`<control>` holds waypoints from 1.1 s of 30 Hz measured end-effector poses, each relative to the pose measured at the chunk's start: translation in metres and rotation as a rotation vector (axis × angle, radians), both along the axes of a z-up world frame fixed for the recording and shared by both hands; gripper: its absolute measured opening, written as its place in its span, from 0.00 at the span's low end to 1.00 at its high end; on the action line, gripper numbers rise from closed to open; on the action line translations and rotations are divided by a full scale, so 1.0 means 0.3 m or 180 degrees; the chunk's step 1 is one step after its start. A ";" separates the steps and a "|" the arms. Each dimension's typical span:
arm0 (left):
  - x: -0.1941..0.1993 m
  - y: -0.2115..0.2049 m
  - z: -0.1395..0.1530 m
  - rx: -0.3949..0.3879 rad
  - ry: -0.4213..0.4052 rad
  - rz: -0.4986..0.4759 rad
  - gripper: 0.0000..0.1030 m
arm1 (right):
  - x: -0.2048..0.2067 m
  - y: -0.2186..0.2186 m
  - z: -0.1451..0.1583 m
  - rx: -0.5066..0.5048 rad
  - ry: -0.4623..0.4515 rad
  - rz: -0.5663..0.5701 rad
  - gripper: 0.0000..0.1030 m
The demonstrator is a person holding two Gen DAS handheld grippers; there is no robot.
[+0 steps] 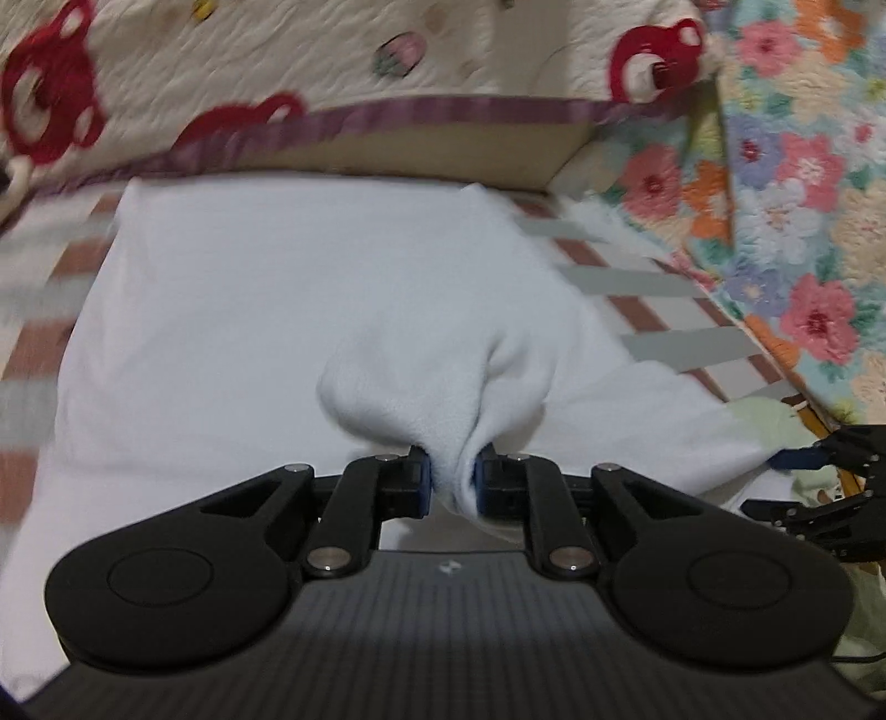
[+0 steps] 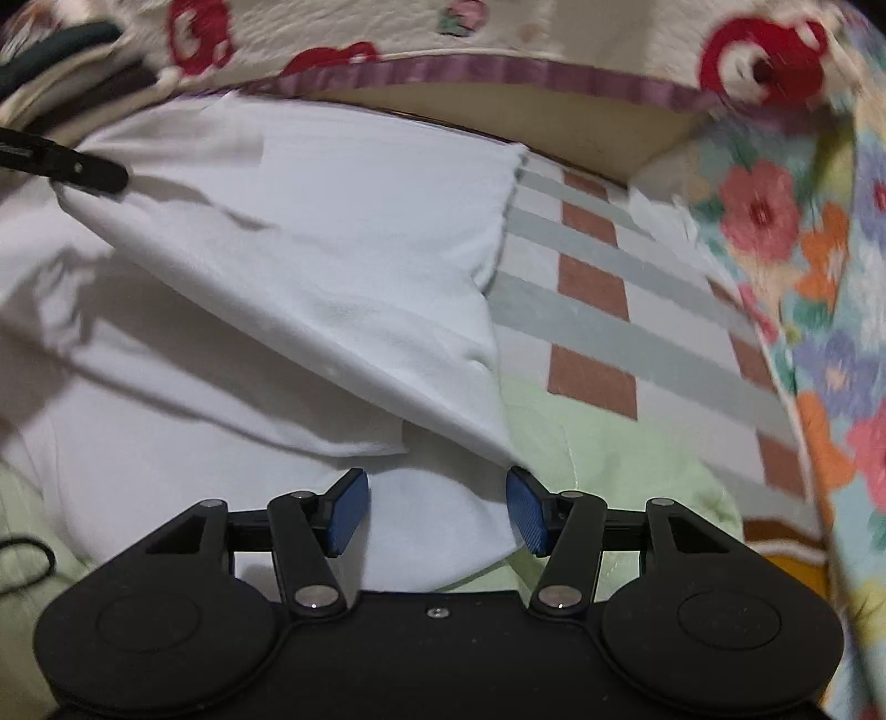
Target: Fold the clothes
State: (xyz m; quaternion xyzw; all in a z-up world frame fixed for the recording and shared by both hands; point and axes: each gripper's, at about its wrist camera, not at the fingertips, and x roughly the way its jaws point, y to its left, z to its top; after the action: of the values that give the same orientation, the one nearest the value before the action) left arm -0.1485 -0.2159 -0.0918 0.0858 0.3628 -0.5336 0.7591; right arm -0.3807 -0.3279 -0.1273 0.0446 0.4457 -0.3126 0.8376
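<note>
A white garment (image 1: 266, 310) lies spread on the striped bed sheet, with one layer lifted into a taut diagonal fold (image 2: 332, 288). My left gripper (image 1: 451, 482) is shut on a bunched pinch of its white fabric; it also shows at the upper left of the right wrist view (image 2: 88, 169), pulling the cloth. My right gripper (image 2: 437, 509) stands open over the garment's near part, and the fold's corner touches its right pad (image 2: 526, 509). The same gripper appears at the cloth's right corner (image 1: 767, 482) in the left wrist view. A pale green garment (image 2: 609, 443) lies underneath.
The sheet (image 2: 592, 288) has grey and brown stripes. A cream quilt with red bear prints and a purple band (image 1: 387, 111) rises behind. A floral quilt (image 1: 803, 221) borders the right side. Dark clothes (image 2: 72, 50) are piled at the far left. A black cord (image 2: 33, 559) lies near left.
</note>
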 end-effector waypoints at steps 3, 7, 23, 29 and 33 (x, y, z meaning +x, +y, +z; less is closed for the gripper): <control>-0.011 0.055 0.023 -0.0152 -0.0151 0.0031 0.13 | 0.013 0.022 -0.002 -0.0123 0.0107 0.0115 0.57; -0.015 0.099 0.067 -0.0367 -0.0314 0.0012 0.13 | 0.022 0.060 0.007 -0.0283 0.0206 0.0204 0.57; 0.056 0.086 -0.035 -0.0133 0.0334 0.0046 0.14 | -0.012 0.083 0.034 -0.0225 -0.0083 -0.0084 0.57; 0.006 0.080 0.029 -0.0254 0.0067 -0.0230 0.14 | -0.037 0.115 0.011 -0.0293 0.0350 0.0288 0.61; 0.025 0.073 0.026 -0.0268 0.0135 -0.0197 0.14 | -0.076 0.028 0.035 -0.0054 0.0055 -0.0228 0.65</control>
State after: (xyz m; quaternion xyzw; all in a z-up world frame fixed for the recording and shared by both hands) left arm -0.1412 -0.1940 -0.0839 0.0536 0.3532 -0.5733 0.7374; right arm -0.4037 -0.3196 -0.1170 0.0507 0.4484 -0.3465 0.8224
